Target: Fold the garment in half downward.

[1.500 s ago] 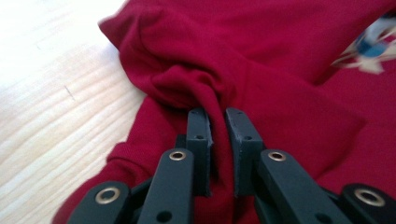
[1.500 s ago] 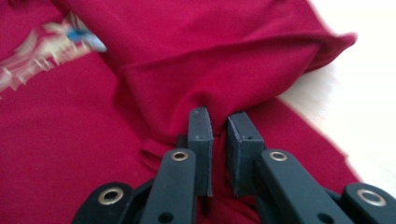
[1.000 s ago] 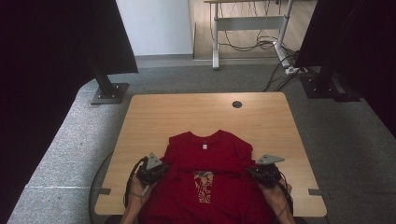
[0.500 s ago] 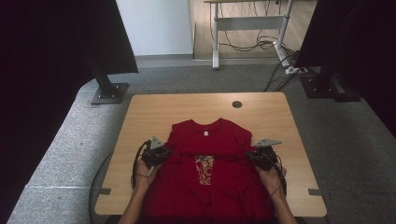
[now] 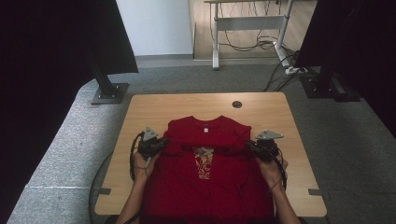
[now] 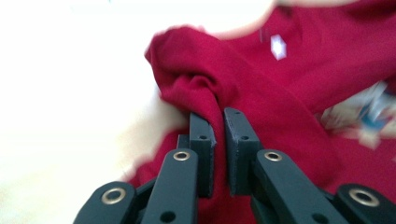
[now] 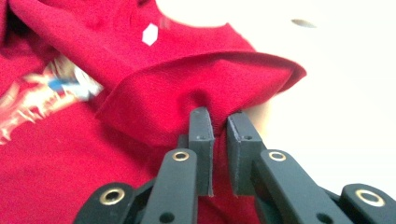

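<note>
Red T-shirt spread on wooden desk, centre to near edge, collar toward far side, near hem hanging past near edge. Small white neck label just inside collar; pale printed graphic mid-chest. Fabric ridge across chest btwn both tools, bunched and creased.

Left hand-held gripper at shirt's left edge, approx sleeve/shoulder level, held by person's left hand; black cable looped beside it, grey three-cornered plate on top. In left gripper view, left hand-held gripper clamped on a pinch of red cloth: jaws nearly together, fabric fold squeezed btwn them and bulging up just beyond tips. Neck label seen farther off, blurred graphic at right.

Right hand-held gripper at shirt's right edge, mirror position, held by right hand, grey plate on top. In right gripper view, right hand-held gripper likewise closed on shirt: jaws close together with red fabric caught btwn, sleeve edge lifted and curled over above tips. Label and blurred graphic to left.

Round grommet hole in desk near far edge, well apart from shirt. Grey carpet floor around desk; dark panels on stands far left and far right; another desk frame w/ cables in far background.
</note>
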`<state>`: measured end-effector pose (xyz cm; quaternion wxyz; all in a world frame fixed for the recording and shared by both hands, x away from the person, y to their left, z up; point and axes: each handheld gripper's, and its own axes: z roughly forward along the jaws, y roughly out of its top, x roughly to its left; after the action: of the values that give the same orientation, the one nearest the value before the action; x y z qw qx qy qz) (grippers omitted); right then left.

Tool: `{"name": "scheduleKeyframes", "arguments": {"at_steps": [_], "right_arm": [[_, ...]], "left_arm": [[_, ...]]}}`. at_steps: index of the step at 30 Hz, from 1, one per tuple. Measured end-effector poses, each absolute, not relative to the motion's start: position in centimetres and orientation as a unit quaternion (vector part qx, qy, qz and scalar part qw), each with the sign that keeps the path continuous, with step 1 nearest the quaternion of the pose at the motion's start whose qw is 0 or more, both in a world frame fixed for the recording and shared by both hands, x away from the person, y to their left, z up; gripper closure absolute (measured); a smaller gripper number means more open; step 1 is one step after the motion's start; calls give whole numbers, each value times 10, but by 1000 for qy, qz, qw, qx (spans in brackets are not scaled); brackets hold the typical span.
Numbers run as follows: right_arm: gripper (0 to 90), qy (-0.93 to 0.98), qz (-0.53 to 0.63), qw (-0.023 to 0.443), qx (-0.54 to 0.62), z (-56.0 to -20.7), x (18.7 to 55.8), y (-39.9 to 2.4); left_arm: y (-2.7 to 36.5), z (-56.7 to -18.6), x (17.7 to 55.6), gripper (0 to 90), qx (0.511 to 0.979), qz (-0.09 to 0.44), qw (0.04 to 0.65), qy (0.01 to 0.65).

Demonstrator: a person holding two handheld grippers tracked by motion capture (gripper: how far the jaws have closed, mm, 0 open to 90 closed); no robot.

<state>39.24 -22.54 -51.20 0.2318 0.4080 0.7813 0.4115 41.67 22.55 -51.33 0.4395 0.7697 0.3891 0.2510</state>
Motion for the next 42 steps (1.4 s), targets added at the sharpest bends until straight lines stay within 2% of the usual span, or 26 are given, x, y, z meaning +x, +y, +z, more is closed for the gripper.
{"name": "scheduleKeyframes", "arguments": {"at_steps": [4, 8, 15, 23, 24, 27, 30, 35, 42], "right_arm": [[817, 773, 432, 259, 386, -483, 372, -229], [816, 769, 444, 261, 379, -474, 347, -235], [815, 784, 438, 205, 388, -513, 313, -241], [807, 804, 408, 153, 404, -552, 308, -243], [797, 804, 409, 152, 404, -552, 309, -243], [679, 799, 422, 154, 400, -545, 308, -245], [632, 795, 429, 164, 396, -539, 306, -246], [534, 781, 450, 182, 393, -523, 309, -239], [472, 773, 436, 189, 419, -520, 326, -220]], "left_arm": [[227, -484, 397, 826, 763, 268, 463, 364], [229, -480, 370, 820, 770, 272, 466, 341], [232, -520, 332, 813, 792, 233, 446, 345], [230, -558, 332, 765, 816, 191, 401, 372], [230, -557, 333, 753, 815, 186, 401, 376], [234, -549, 333, 682, 807, 181, 413, 380], [235, -544, 332, 622, 800, 181, 426, 382], [227, -535, 334, 593, 797, 183, 436, 374], [222, -537, 339, 588, 797, 181, 436, 377]]}}
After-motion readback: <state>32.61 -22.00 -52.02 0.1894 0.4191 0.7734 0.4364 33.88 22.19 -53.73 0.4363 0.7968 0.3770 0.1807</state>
